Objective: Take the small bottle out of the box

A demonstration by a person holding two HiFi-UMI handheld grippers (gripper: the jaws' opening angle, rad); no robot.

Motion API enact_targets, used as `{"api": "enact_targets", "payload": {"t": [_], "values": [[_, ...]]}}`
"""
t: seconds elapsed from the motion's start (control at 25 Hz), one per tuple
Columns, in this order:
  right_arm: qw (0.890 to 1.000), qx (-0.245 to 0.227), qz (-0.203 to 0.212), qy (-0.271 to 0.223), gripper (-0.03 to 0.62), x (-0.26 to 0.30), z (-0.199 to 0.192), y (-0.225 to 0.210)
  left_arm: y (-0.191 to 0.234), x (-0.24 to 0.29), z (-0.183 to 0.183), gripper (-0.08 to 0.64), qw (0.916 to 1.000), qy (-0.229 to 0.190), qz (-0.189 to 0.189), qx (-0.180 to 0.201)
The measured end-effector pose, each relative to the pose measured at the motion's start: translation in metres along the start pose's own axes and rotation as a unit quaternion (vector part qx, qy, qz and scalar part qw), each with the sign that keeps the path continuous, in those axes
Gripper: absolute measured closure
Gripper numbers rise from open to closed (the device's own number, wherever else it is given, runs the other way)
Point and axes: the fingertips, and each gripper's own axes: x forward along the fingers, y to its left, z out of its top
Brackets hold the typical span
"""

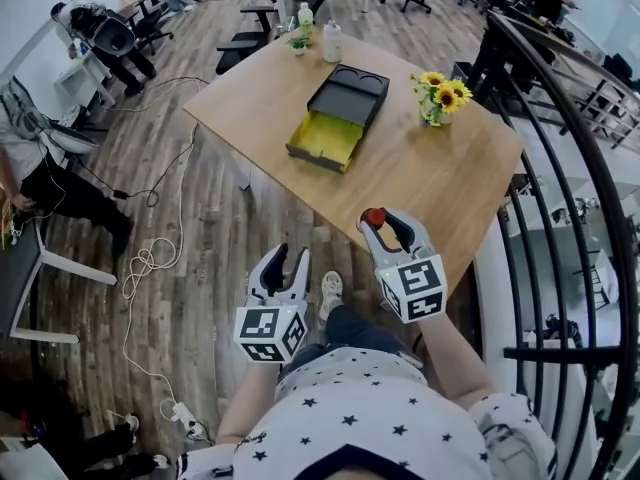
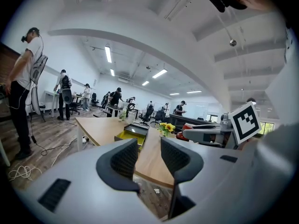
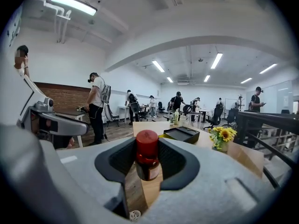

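Bottle (image 3: 146, 158) is out of the box (image 1: 335, 118) already. It's upright, red cap up, pinched at its sides by my right gripper's (image 1: 385, 224) fingers at the near edge of the desk (image 1: 450, 183). The box lies open well ahead of it. My left gripper (image 1: 286, 268) hangs beside, over the floor, fingers spread and empty. I'd guess next is setting it down straight ahead on bare wood.
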Motion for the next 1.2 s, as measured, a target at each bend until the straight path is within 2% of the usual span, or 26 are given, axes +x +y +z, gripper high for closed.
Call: {"api": "enact_targets", "payload": {"t": [0.48, 1.2], "values": [[1.000, 0.013, 0.003, -0.007, 0.448, -0.050, -0.010, 0.026, -0.024, -0.024, -0.004, 0.417, 0.9998, -0.014, -0.014, 0.000], [0.999, 0.019, -0.023, -0.019, 0.449, -0.058, -0.008, 0.020, -0.023, -0.026, 0.000, 0.417, 0.9996, -0.021, -0.017, 0.000]]}}
